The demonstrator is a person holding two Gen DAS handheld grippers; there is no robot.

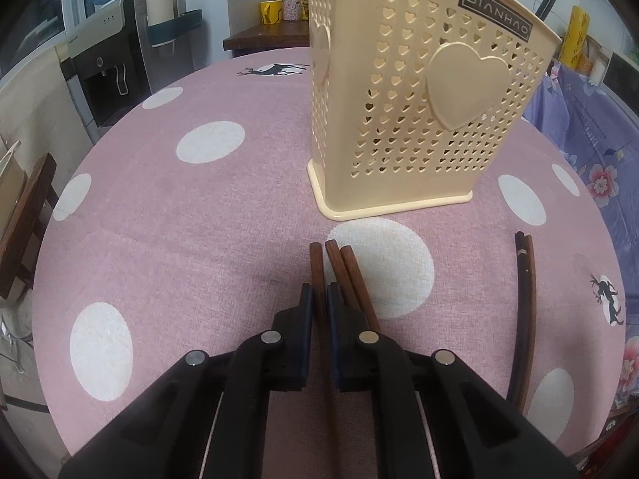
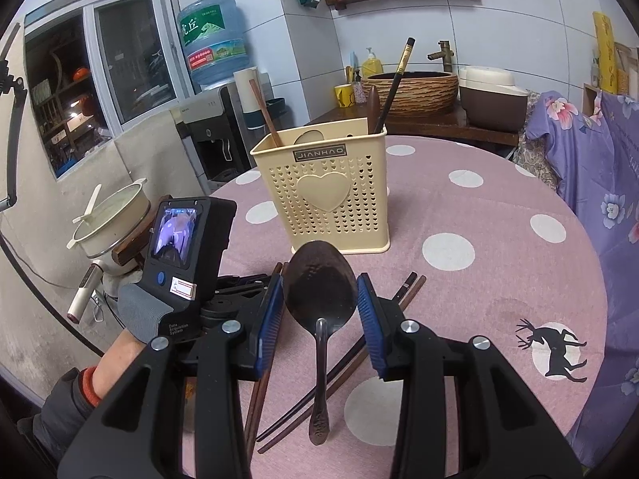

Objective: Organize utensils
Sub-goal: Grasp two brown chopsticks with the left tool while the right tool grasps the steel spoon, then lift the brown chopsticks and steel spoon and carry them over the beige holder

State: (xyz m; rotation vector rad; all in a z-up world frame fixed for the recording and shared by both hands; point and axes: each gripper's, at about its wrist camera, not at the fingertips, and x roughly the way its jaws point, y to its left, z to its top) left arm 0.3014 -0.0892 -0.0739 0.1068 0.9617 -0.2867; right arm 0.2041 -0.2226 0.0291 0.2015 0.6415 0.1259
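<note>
A cream perforated utensil holder (image 1: 419, 92) (image 2: 331, 191) stands on the pink dotted tablecloth, holding a brown chopstick (image 2: 265, 113), a dark chopstick (image 2: 393, 88) and a wooden spoon tip. My left gripper (image 1: 318, 299) is shut on one brown chopstick (image 1: 316, 267); two more brown chopsticks (image 1: 347, 275) lie just right of it. A dark and a brown chopstick (image 1: 525, 319) lie further right. My right gripper (image 2: 321, 303) is open around a dark metal spoon (image 2: 319, 291) lying on the cloth, over crossed chopsticks (image 2: 347, 363).
The round table's edge (image 1: 52, 239) curves close on the left. A water dispenser (image 2: 211, 135) and a pot (image 2: 116, 219) stand beyond it. A floral-covered chair (image 2: 599, 183) is at the right. A sideboard with basket and cooker (image 2: 439, 92) is behind.
</note>
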